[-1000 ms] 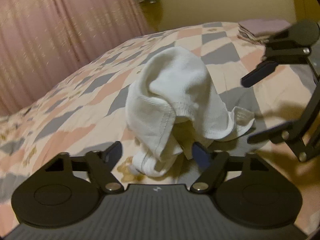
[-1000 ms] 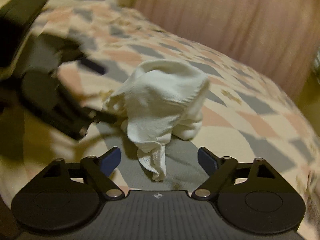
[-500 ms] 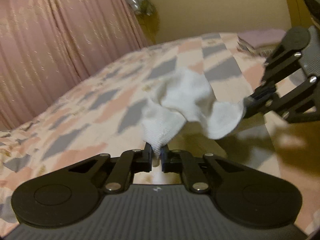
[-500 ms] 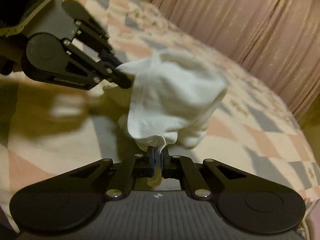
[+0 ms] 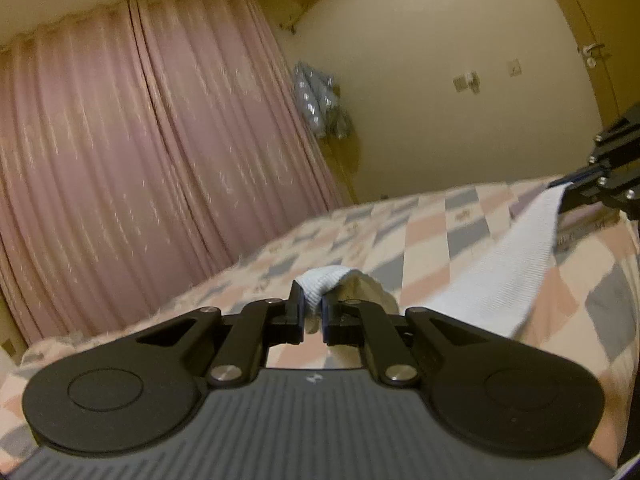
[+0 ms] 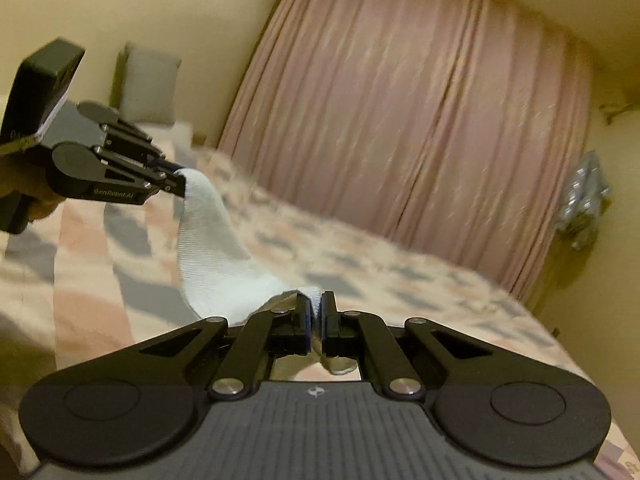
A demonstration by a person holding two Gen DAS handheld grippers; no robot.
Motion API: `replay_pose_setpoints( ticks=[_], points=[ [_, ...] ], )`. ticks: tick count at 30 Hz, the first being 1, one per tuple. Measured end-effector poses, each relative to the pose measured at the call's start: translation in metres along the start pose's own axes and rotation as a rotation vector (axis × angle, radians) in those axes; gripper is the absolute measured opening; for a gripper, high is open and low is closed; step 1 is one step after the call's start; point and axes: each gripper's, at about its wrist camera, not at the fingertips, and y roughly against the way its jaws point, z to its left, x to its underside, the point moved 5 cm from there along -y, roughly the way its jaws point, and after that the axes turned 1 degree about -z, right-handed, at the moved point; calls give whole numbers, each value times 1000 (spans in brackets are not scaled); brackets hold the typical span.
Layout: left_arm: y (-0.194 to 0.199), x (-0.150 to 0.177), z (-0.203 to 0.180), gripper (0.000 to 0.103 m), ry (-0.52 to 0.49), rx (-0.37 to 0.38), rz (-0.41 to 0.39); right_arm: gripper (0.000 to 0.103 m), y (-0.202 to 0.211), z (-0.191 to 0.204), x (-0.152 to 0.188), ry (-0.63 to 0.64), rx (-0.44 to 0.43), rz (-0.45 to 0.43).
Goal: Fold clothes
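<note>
A white ribbed garment [image 5: 500, 264] hangs stretched in the air between my two grippers, above the bed. My left gripper [image 5: 312, 300] is shut on one end of it. My right gripper [image 6: 316, 312] is shut on the other end. In the left wrist view the right gripper [image 5: 568, 184] pinches the cloth at the far right. In the right wrist view the left gripper [image 6: 176, 180] pinches the garment [image 6: 212, 240] at the left. Most of the cloth's lower part is hidden behind the gripper bodies.
The bed has a patchwork quilt [image 5: 424, 232] of pink, grey and cream patches below both grippers. Pink curtains [image 5: 140, 160] hang behind the bed. A cream wall [image 5: 460, 80] and a door edge stand at the right. A pillow [image 6: 148, 84] leans at the far left.
Both grippers closed on the crumpled garment, lifted it off the quilt and moved apart. The cloth is now pulled out long between them, and both views tilt up toward the curtains.
</note>
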Motion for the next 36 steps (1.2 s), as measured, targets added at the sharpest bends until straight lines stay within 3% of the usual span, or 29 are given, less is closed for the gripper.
replay_pose_setpoints(
  ticks=[6,14,16,18,21,23,28,32,36],
  points=[
    [-32,-31,-21,6,-34,69,-39,3,32,-20,0,-26,86,-13],
    [-133,-64,-102,6,-70,276,-50,3,54,-50,63,-148,189,117],
    [-161,-64,-127,7,-54,342,-17,3,58,-57,84,-184,211,165],
    [-183,-59,-149,15,-37,405,32,3,59,-64,107,-223,226,222],
    [-195,-44,-165,32,-23,449,96,11,56,-70,143,-259,243,346],
    [-189,-32,-161,36,-16,433,113,47,53,-72,164,-259,269,429],
    [-159,16,-110,49,48,322,196,48,51,-66,184,-280,261,459],
    [-119,82,-69,51,123,254,334,48,38,-59,163,-239,198,407],
    [-85,143,-65,51,187,279,471,48,8,-36,140,-126,58,367]
  ],
)
